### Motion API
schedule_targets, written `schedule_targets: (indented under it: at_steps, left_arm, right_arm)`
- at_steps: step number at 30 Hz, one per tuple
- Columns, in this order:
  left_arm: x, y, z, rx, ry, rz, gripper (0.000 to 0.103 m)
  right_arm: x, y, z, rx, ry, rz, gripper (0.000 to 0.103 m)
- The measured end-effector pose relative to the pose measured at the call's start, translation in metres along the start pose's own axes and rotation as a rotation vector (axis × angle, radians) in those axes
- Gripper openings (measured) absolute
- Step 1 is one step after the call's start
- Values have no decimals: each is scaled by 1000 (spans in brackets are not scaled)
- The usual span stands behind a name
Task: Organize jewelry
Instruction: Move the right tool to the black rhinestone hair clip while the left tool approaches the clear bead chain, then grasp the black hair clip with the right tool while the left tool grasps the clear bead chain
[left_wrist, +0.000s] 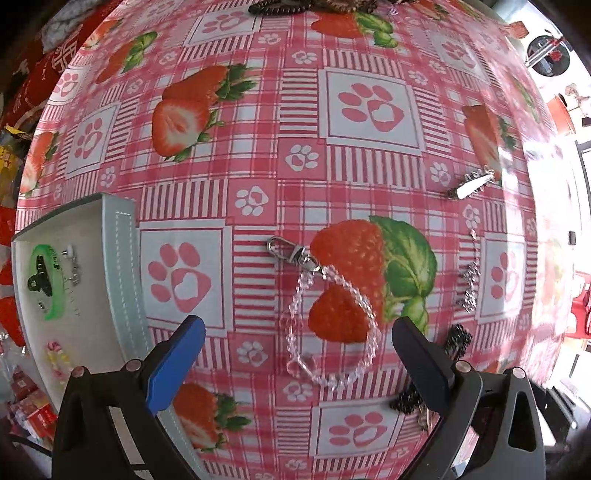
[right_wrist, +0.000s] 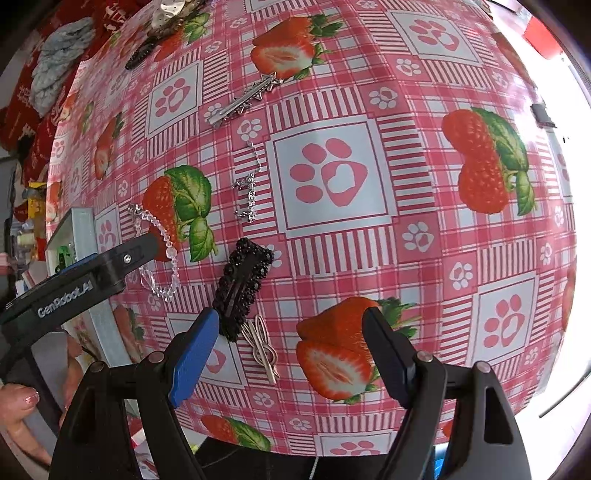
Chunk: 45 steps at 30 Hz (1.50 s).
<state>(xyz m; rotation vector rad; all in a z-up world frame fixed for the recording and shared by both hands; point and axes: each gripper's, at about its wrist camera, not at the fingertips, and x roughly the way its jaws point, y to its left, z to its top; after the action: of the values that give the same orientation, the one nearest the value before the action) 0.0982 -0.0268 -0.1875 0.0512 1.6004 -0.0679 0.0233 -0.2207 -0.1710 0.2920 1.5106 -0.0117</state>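
A clear bead bracelet (left_wrist: 332, 325) with a silver clasp lies on the strawberry tablecloth, between and just ahead of my open left gripper (left_wrist: 295, 343); it also shows in the right wrist view (right_wrist: 159, 258). A pale jewelry box (left_wrist: 74, 280) at the left holds a green ring, a black clip and small pieces. My right gripper (right_wrist: 288, 347) is open and empty above the cloth. A black beaded hair clip (right_wrist: 242, 284) lies by its left finger, with a silver clip (right_wrist: 262, 347) beside it. A silver chain (right_wrist: 249, 192) and a star hairpin (right_wrist: 243, 99) lie farther off.
The left gripper's body (right_wrist: 74, 280) reaches in at the left of the right wrist view. A dark comb-like clip (right_wrist: 138, 55) lies near the far table edge. Red bags and cloth lie beyond the table's left side (right_wrist: 37, 92). The table edge (right_wrist: 332, 446) runs close below my right gripper.
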Motion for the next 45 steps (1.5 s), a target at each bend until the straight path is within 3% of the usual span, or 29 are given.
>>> schedule_targets:
  at_steps: [2, 11, 15, 18, 22, 23, 28, 29, 30, 32, 35, 45]
  left_arm:
    - [7, 1, 4, -14, 9, 17, 95]
    - [21, 13, 14, -13, 5, 28, 95]
    - [18, 16, 22, -16, 10, 26, 95]
    - [19, 17, 19, -15, 14, 27, 95]
    - [21, 19, 16, -20, 18, 20, 90]
    - [21, 18, 16, -17, 18, 17, 86]
    - [14, 14, 4, 19, 17, 8, 69]
    - [13, 10, 4, 25, 15, 8, 62]
    - [11, 8, 3, 34, 12, 6, 58]
    - [8, 3, 0, 57, -1, 6, 32]
    - [7, -6, -4, 95, -3, 6, 14]
    - [-29, -9, -23, 97, -54, -67, 13]
  right_arm:
    - [4, 4, -1, 15, -4, -9, 82]
    - [30, 38, -10, 23, -24, -73, 82]
    - [36, 57, -10, -16, -60, -139, 79]
    - [38, 68, -9, -49, -79, -198, 71]
    - [39, 81, -9, -102, -97, -262, 46]
    - [37, 81, -10, -116, -97, -265, 44]
    - [36, 86, -4, -123, -81, -217, 43]
    - [27, 73, -1, -114, -78, -196, 36]
    - [26, 71, -1, -108, -76, -184, 36]
    - [19, 62, 2, -88, -66, -148, 36]
    - [11, 54, 7, -77, -62, -119, 36]
    - [-21, 28, 20, -72, -47, 0, 36]
